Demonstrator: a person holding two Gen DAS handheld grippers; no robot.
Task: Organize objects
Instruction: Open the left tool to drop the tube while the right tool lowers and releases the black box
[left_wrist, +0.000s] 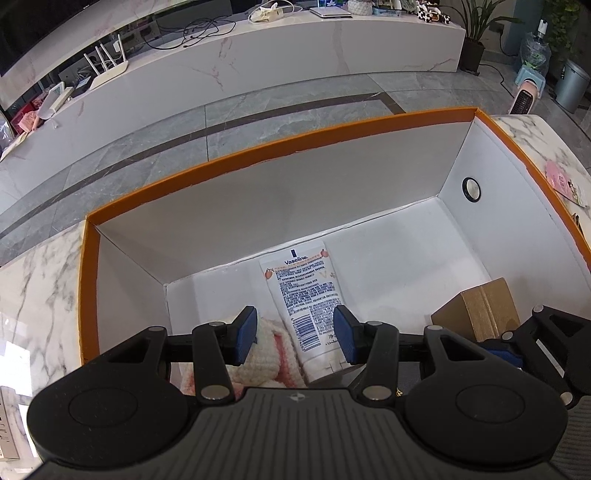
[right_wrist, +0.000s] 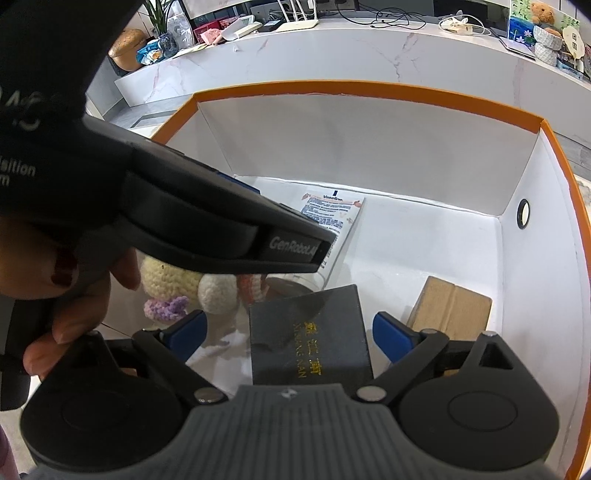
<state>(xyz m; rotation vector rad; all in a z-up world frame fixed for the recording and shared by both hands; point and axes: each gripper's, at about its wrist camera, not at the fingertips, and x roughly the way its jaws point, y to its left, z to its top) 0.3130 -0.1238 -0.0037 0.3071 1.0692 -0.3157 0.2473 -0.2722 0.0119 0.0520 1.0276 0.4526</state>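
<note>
An orange-rimmed white box (left_wrist: 258, 147) holds a white Vaseline tube (left_wrist: 306, 295), a crocheted toy (left_wrist: 273, 350), a brown cardboard box (left_wrist: 480, 310) and a black box with gold lettering (right_wrist: 310, 339). My left gripper (left_wrist: 295, 338) is open over the tube and toy, touching neither that I can see. My right gripper (right_wrist: 288, 338) is open, its blue pads (right_wrist: 391, 336) either side of the black box. The left gripper's body (right_wrist: 207, 221) crosses the right wrist view and hides part of the tube (right_wrist: 332, 218) and toy (right_wrist: 173, 280).
The box (right_wrist: 369, 92) stands on a marble table (left_wrist: 40, 266). A pink card (left_wrist: 565, 184) lies on the table to the right. A long marble counter (left_wrist: 258, 51) with a router, cables and plants stands beyond grey floor tiles.
</note>
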